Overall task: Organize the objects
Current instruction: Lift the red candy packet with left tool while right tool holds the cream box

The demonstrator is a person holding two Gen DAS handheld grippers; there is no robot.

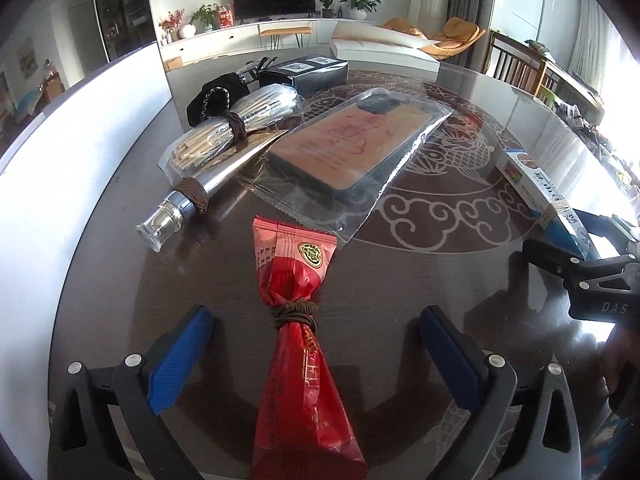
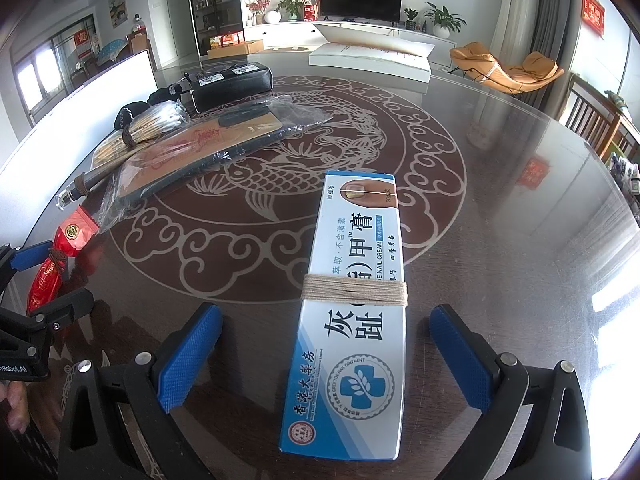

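Note:
A red snack packet, tied at its middle with brown cord, lies on the dark table between the open fingers of my left gripper; it also shows in the right wrist view. A blue-and-white nail cream box, wound with beige string, lies between the open fingers of my right gripper; it also shows in the left wrist view. Neither gripper touches its object.
Farther on lie a bagged phone case, a silver bottle with a brown band, a bagged chopstick bundle, a black pouch, a black box and a white box. A white board stands at the left.

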